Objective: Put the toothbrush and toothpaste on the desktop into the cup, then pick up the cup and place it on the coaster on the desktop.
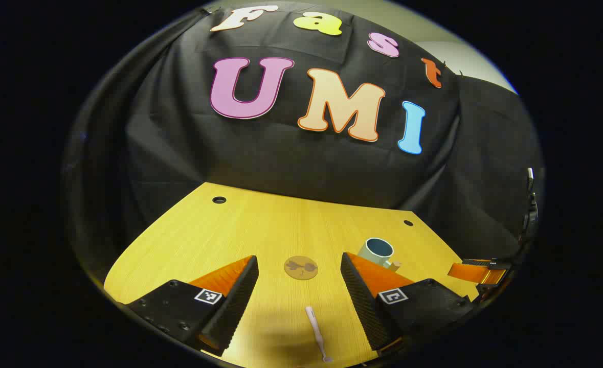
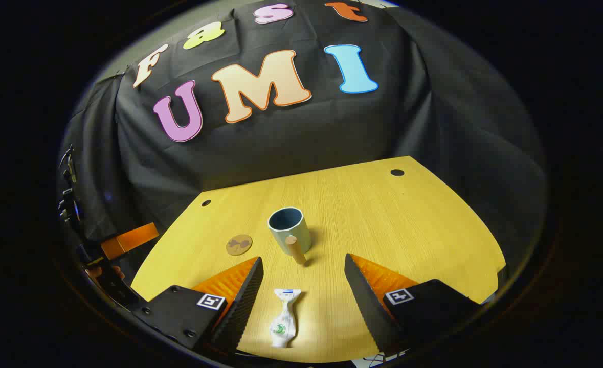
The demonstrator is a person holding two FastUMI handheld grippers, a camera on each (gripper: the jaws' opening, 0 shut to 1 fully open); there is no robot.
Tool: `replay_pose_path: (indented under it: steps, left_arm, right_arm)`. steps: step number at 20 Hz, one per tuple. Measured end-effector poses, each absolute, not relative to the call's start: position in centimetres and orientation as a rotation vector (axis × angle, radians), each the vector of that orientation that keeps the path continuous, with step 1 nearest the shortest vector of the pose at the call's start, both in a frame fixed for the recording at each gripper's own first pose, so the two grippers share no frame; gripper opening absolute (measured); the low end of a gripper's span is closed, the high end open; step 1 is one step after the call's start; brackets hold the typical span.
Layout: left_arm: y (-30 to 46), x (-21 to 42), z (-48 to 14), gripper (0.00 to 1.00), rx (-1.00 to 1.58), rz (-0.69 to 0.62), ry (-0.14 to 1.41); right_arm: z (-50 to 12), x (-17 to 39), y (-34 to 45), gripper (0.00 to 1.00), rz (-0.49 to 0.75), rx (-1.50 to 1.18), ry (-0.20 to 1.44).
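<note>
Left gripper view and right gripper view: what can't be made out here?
- Pale blue-green ceramic cup: in the left gripper view its lower body sits behind the left gripper's right finger.
- Slim white toothbrush: head end blurs at the bottom edge.
- Crumpled white toothpaste tube: print too small in the right gripper view.
- Round brown cork coaster: dark pattern too small to identify.
- Inside the cup: interior bottom in shadow.

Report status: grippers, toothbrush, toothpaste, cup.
Left gripper open above toothbrush. Right gripper open above toothpaste. Cup upright, empty, off coaster. Nothing in the way.
</note>
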State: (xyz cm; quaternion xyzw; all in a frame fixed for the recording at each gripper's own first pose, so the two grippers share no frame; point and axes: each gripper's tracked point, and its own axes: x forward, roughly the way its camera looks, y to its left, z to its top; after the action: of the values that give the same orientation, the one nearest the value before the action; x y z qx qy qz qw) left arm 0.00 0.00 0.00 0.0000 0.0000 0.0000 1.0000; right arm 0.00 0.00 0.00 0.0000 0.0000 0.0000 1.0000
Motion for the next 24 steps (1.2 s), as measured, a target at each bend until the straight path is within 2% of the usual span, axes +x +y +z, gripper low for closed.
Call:
replay_pose_path:
  steps: [14,24]
  left_arm:
    - [2.3,0.4,-0.8,0.94,-0.006,0.047,0.036]
    - [3.7,0.2,-2.1,0.94,-0.034,0.081,0.072]
  right_arm:
    - [-3.0,3.2,2.6,0.97,0.042,-0.091,0.147]
    - [-2.8,4.2,3.1,0.98,0.049,-0.068,0.172]
